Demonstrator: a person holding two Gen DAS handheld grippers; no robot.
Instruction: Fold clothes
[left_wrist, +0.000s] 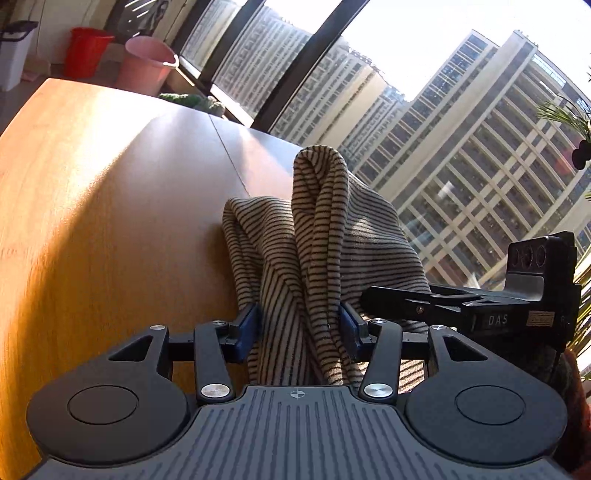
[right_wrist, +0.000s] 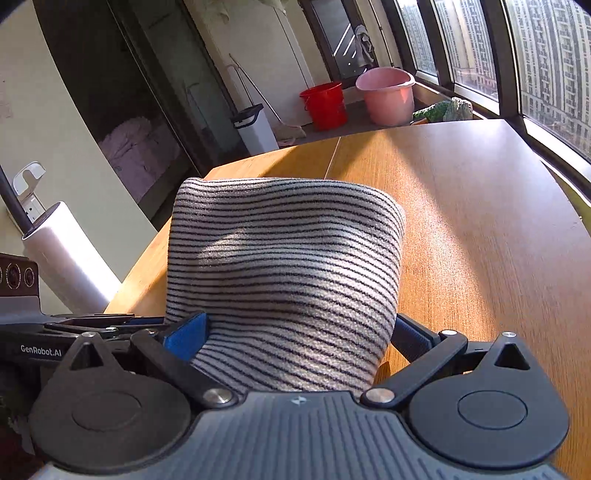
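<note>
A striped cloth (left_wrist: 325, 236) is bunching up in soft folds on a sunlit wooden bench (left_wrist: 110, 206), standing in a peak near the bench's middle. In the left wrist view, the left gripper (left_wrist: 300, 326) is sitting at 6 o'clock with its blue pads on either side of a hanging fold; the pads are lying against the cloth, but whether they are squeezing it cannot be told. The right gripper (left_wrist: 373, 295) is reaching in from 3 o'clock, its tip buried in the cloth. In the right wrist view, the right gripper (right_wrist: 295, 338) is spreading wide around a thick bundle of cloth (right_wrist: 284, 266) that is filling the gap, with both pads touching it, so it is grasping the cloth. Beyond the bench, toward 12 o'clock, a red bucket (right_wrist: 325, 105) and a pink bucket (right_wrist: 386, 94) are standing near tall windows (right_wrist: 543, 62).
</note>
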